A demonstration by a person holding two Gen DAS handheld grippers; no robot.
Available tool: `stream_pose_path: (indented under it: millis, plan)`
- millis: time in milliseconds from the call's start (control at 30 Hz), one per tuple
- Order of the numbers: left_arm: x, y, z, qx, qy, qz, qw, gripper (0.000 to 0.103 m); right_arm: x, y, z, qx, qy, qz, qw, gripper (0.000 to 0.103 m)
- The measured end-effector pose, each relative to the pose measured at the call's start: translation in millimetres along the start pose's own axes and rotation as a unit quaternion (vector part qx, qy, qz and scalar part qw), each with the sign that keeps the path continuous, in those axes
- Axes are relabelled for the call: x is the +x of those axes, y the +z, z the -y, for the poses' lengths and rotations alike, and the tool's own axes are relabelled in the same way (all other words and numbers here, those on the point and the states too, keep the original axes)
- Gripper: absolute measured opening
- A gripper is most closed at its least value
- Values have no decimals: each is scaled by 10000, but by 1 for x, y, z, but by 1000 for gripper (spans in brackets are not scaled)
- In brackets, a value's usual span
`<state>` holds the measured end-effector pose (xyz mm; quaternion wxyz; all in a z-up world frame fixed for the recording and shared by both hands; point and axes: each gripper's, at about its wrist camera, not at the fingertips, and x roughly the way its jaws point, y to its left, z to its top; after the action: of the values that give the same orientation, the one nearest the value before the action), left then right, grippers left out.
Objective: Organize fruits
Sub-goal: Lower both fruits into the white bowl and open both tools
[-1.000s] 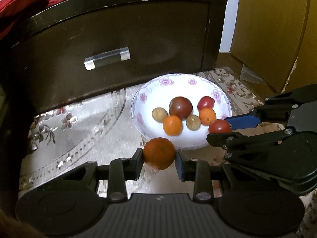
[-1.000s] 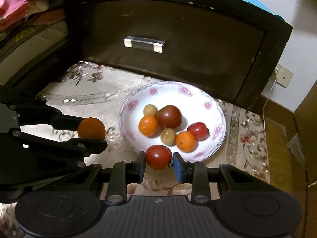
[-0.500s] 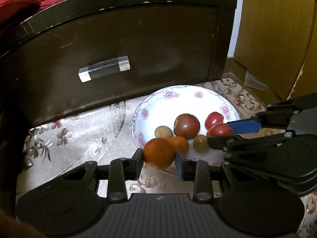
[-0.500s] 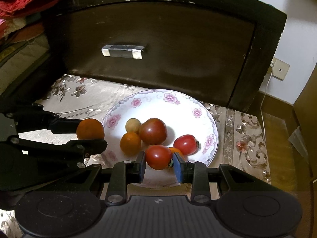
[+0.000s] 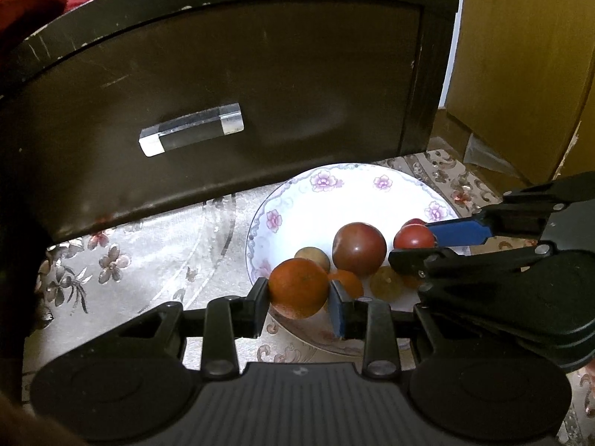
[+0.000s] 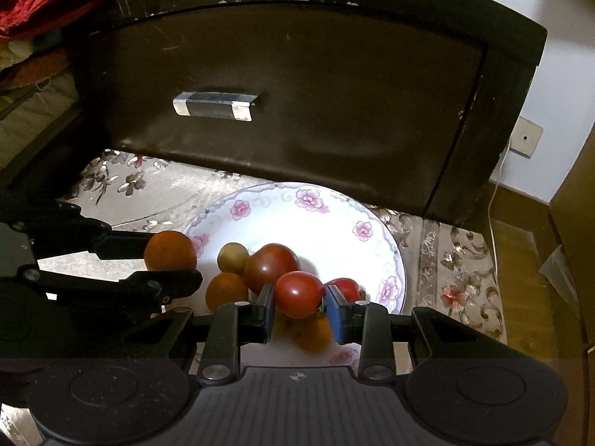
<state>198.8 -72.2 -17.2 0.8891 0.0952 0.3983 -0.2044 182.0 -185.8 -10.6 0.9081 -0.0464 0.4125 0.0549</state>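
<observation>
**Two fruits held over the near rim of the floral bowl**

The left gripper (image 5: 299, 293) was clamped on an orange (image 5: 298, 287), its jaws narrow and pressed to the fruit's left and right sides. The orange hung over the near-left rim of the white floral bowl (image 5: 297, 200). The right gripper (image 6: 300, 299) was clamped likewise on a red tomato (image 6: 298, 293), above the near part of the bowl; the tomato's green calyx pointed toward the blue right pad, so its stem axis lay across the jaws. The orange was round, with no long axis to tell. In the bowl lay a large dark-red tomato (image 6: 271, 267), a small red tomato (image 6: 344, 288), two smaller oranges (image 6: 226, 291) and two small tan fruits (image 6: 232, 257). The bowl stood on a flower-patterned cloth (image 5: 148, 260), near its far right corner, just before a dark drawer front (image 5: 241, 93) bearing a clear bar handle (image 5: 191, 134).
</observation>
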Motion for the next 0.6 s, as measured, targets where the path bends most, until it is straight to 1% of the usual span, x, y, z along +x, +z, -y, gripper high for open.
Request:
stream_pose_path:
  millis: [400,600]
  plan:
    - [15,2,-8,-137,-18,18,9999,38,14,5,0,-34,-55,-6,10000,29]
    - [20,5,-9,-202,-51,65,9998,38,17,7,3,-69,-136,90,9998,29]
